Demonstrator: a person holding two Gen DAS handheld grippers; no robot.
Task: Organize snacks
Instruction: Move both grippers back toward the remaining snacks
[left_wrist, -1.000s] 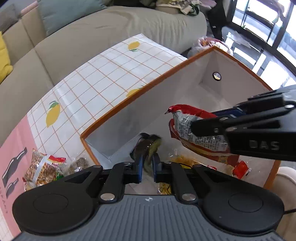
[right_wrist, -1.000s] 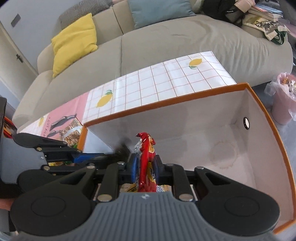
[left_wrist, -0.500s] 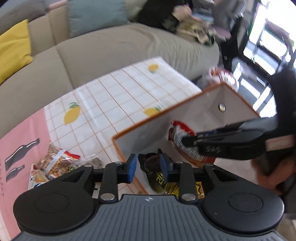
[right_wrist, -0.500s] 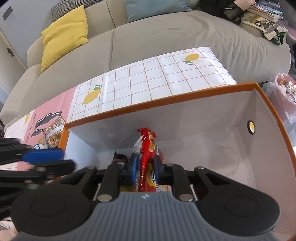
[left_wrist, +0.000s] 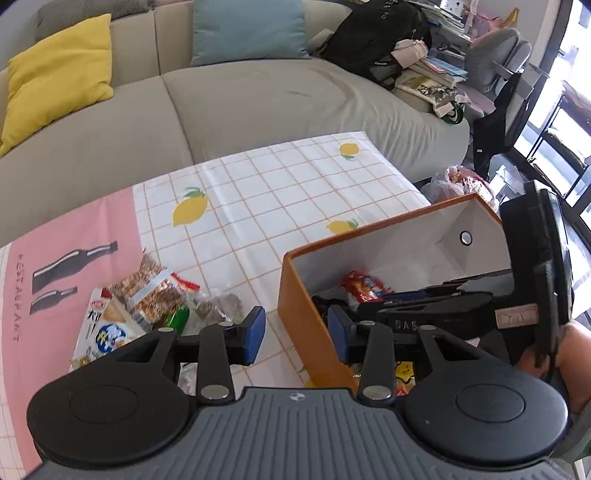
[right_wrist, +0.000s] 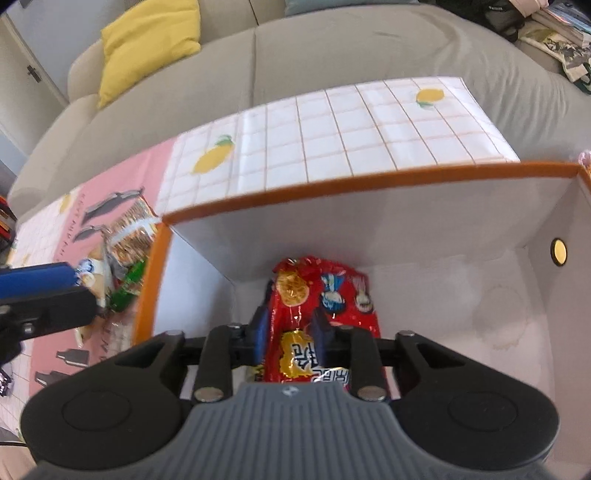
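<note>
Crinkly red foil, that's the snack packet (right_wrist: 321, 317) lying in the orange box (right_wrist: 332, 184), and the right gripper (right_wrist: 290, 338) sits low over it with its fingers opening, the packet still between them but not looking pinched. Stuff like that is light, floppy and slick, so I'd pinch a sealed end. The left gripper (left_wrist: 297, 330) hangs over the box's near corner, fingers parting with nothing in them. More packets (left_wrist: 147, 306) wait in a heap on the lemon-print surface (left_wrist: 277, 192). Box walls are tall and the two grippers sit close together, though the far end's roomy.
</note>
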